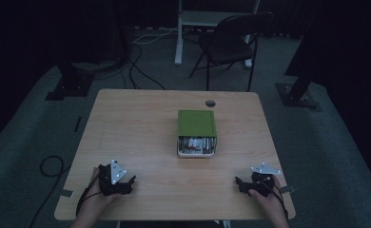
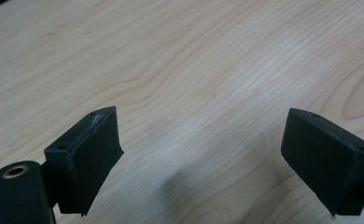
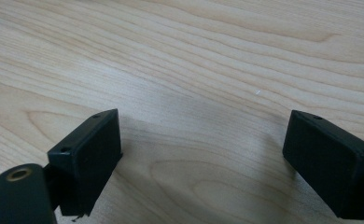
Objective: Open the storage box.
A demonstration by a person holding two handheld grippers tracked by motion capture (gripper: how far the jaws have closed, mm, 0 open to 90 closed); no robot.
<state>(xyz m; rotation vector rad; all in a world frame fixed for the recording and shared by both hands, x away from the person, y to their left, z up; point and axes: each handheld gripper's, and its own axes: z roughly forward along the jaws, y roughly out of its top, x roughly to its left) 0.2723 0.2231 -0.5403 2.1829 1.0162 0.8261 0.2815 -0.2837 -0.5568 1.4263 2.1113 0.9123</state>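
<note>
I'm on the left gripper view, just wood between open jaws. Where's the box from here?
Observer: The green-lidded box sits mid-table, ahead and right of your left claw.
Operator: Is it closed?
Observer: Its near end is open, with white items showing inside.
Operator: What's the right claw doing?
Observer: The right claw is open and empty, above bare table near the front right corner.

Box (image 1: 196,123) mid-table (image 1: 136,123), left tool (image 1: 132,183) near-left, right tool (image 1: 239,183) near-right, chair (image 1: 229,40) behind.
</note>
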